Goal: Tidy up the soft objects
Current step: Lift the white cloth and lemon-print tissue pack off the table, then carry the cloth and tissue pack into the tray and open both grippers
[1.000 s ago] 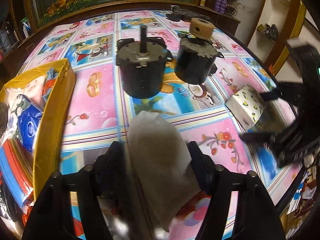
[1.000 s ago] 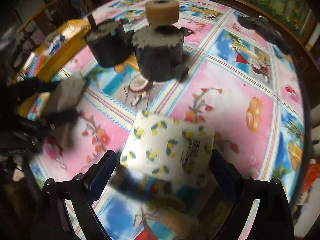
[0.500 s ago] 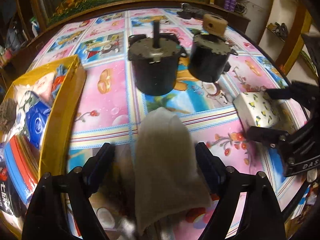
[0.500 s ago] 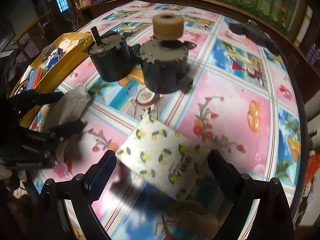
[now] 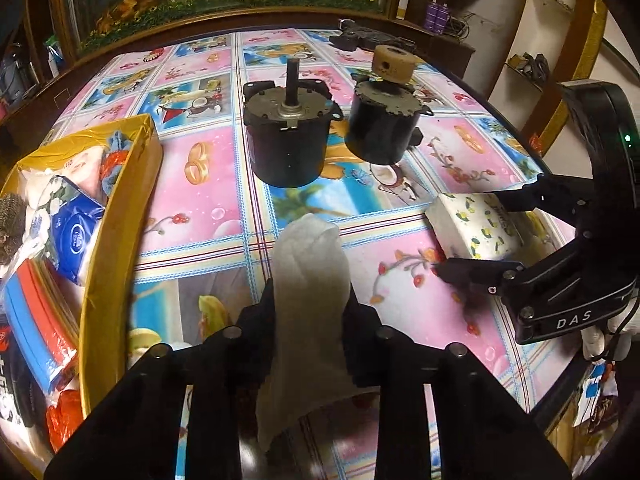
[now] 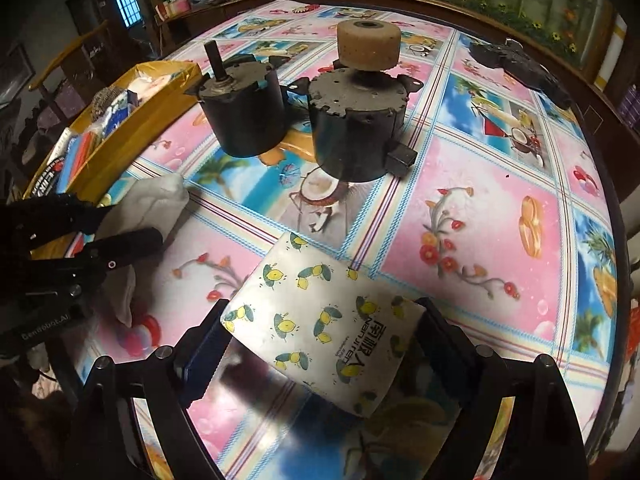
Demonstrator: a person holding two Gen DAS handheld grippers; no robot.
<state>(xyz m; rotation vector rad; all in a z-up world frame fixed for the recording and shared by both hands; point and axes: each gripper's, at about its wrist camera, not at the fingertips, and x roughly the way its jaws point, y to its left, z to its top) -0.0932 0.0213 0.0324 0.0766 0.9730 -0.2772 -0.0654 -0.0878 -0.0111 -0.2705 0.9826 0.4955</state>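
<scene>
A grey-white cloth (image 5: 308, 256) lies on the patterned tabletop, its near part pinched between my left gripper's (image 5: 310, 312) closing jaws. From the right wrist view the same cloth (image 6: 156, 196) sticks out past the left gripper (image 6: 120, 226). A lemon-print tissue pack (image 6: 320, 312) sits between the closing jaws of my right gripper (image 6: 316, 332), and both pads touch its sides. In the left wrist view the pack (image 5: 472, 224) shows at the right inside the right gripper (image 5: 478, 236). A yellow box (image 5: 116, 232) at the left holds several soft packs.
Two black motors (image 5: 288, 148) (image 5: 380, 128) stand just beyond the cloth and the pack; the right one carries a tan roller (image 5: 390, 64). A dark object (image 5: 360, 38) lies near the far edge. The round table's rim (image 6: 616, 184) runs close on the right.
The left jaws spread a little, then closed in and now pinch the cloth. The right jaws narrowed onto the tissue pack, which has turned slightly between them.
</scene>
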